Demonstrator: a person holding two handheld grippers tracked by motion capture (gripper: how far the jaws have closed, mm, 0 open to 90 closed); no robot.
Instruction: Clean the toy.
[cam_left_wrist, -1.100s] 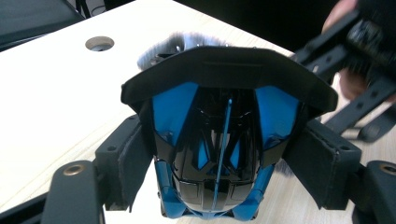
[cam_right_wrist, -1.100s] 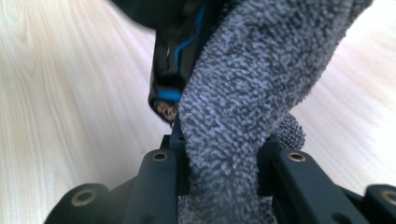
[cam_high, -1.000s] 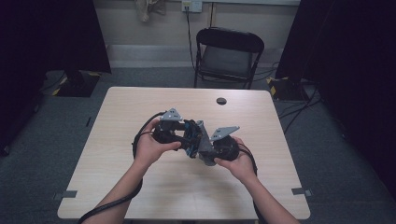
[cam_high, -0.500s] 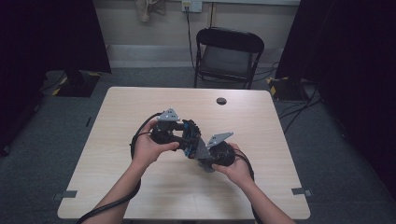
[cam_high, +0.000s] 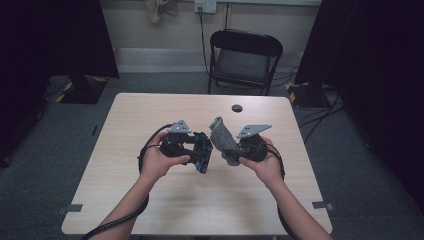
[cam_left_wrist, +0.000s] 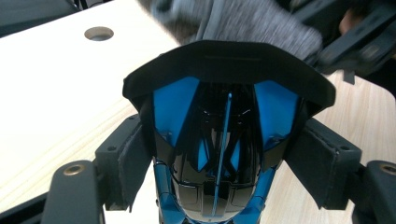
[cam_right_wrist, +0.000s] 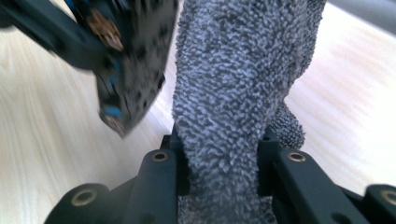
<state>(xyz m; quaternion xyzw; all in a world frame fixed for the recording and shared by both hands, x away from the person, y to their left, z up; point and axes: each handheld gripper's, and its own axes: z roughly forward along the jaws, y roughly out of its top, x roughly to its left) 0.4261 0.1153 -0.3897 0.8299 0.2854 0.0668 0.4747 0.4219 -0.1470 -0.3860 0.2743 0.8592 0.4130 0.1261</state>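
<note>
Left gripper (cam_high: 200, 156) clamps the blue-and-black helmet-like shell (cam_left_wrist: 224, 135), presenting it; your right gripper (cam_high: 234, 150) pinches the grey cloth (cam_right_wrist: 233, 93), seemingly for wiping above the tabletop (cam_high: 150, 115).

Black folding chair (cam_high: 245, 60) behind wooden table (cam_high: 150, 210); grey carpet (cam_high: 350, 165).

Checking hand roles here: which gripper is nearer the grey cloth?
Right. The right gripper is clamped on the grey cloth; the left gripper, holding a black and blue object, sits just beside it.
</note>
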